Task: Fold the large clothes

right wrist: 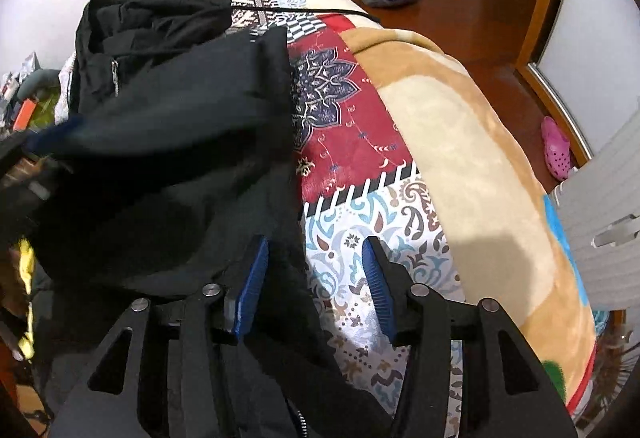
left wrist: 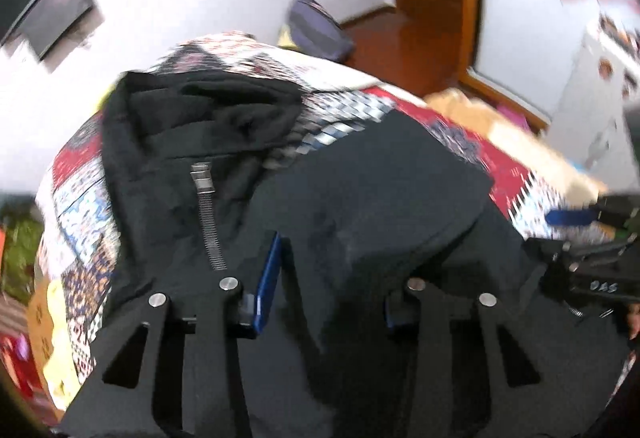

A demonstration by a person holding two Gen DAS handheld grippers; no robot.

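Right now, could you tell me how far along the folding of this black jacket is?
Partly done: one side of the black zip-up jacket already lies folded across its body on the patterned bedspread. In hand: the left gripper has black fabric draped between its fingers, grip unclear; the right gripper is open at the hem. Left: the hood and final folds.

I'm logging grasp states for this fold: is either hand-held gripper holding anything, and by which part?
The right hand-held gripper is open, holding nothing. The left hand-held gripper has black jacket fabric draped between its fingers; whether it is clamped cannot be told.
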